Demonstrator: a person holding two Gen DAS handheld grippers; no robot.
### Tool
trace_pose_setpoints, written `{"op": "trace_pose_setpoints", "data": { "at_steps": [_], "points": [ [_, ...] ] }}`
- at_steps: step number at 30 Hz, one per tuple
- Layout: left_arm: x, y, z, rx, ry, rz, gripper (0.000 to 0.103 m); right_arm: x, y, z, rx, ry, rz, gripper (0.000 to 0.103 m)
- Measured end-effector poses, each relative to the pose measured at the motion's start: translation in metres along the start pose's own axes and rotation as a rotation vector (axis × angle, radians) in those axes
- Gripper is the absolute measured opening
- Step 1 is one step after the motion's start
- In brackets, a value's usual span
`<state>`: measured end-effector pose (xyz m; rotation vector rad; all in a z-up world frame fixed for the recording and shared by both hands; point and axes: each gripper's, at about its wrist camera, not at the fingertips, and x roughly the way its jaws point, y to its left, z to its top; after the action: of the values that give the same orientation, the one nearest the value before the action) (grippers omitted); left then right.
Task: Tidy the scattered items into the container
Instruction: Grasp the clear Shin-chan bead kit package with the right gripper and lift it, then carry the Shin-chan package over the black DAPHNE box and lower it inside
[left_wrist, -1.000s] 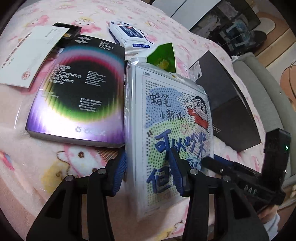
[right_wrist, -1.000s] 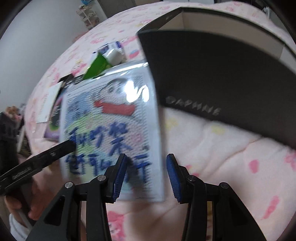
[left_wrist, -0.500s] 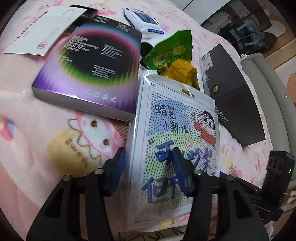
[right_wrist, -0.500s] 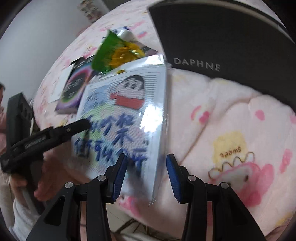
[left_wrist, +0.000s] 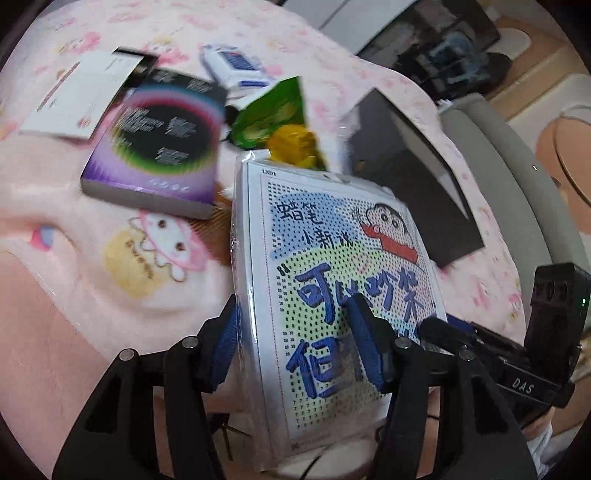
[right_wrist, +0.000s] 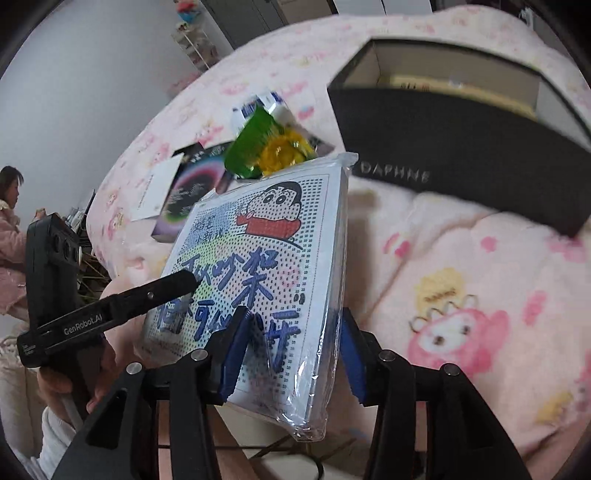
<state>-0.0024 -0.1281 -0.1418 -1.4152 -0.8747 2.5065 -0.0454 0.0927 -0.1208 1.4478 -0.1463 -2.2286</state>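
- Both tongs are clamped on the cartoon packet (left_wrist: 332, 266): left tongs (left_wrist: 291, 343) on its left edge, right tongs (right_wrist: 291, 347) on its right edge, those just starting to ease apart.
- Packet's lifted off the bed (left_wrist: 74, 258), near the front edge.
- Carrying step, I'd say. Next: swing it over the black box (right_wrist: 461, 155) at the far right and drop it in flat.

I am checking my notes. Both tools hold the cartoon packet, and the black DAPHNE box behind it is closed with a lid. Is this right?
Not quite: the black DAPHNE box is open, without a lid; the right wrist view shows its pale inner walls and something yellowish inside. The rest stands: the left tool and the right tool both hold the cartoon packet.
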Motion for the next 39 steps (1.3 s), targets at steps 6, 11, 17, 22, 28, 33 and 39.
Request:
{"op": "trace_pose_setpoints", "data": {
  "at_steps": [6, 11, 17, 22, 28, 33, 39],
  "points": [
    [-0.011, -0.032, 0.008, 0.088, -0.018, 0.001, 0.059, -0.028, -0.009, 0.0, 0.04, -0.063, -0.012, 0.043],
    [-0.021, -0.051, 0.007, 0.113, -0.042, -0.035, 0.059, -0.048, -0.016, 0.004, 0.077, -0.118, -0.009, 0.043],
    [-0.031, -0.08, 0.011, 0.141, -0.093, -0.046, 0.059, -0.078, -0.024, 0.005, 0.077, -0.182, -0.005, 0.043],
    [-0.026, -0.111, 0.021, 0.205, -0.098, -0.054, 0.059, -0.101, -0.039, 0.007, 0.104, -0.232, -0.022, 0.043],
    [-0.013, -0.145, 0.03, 0.258, -0.098, -0.087, 0.059, -0.121, -0.061, 0.014, 0.138, -0.276, -0.059, 0.043],
    [-0.005, -0.17, 0.042, 0.312, -0.104, -0.12, 0.059, -0.142, -0.079, 0.023, 0.148, -0.318, -0.086, 0.043],
    [0.01, -0.203, 0.068, 0.384, -0.107, -0.13, 0.059, -0.157, -0.098, 0.037, 0.152, -0.355, -0.115, 0.043]
  ]
}}
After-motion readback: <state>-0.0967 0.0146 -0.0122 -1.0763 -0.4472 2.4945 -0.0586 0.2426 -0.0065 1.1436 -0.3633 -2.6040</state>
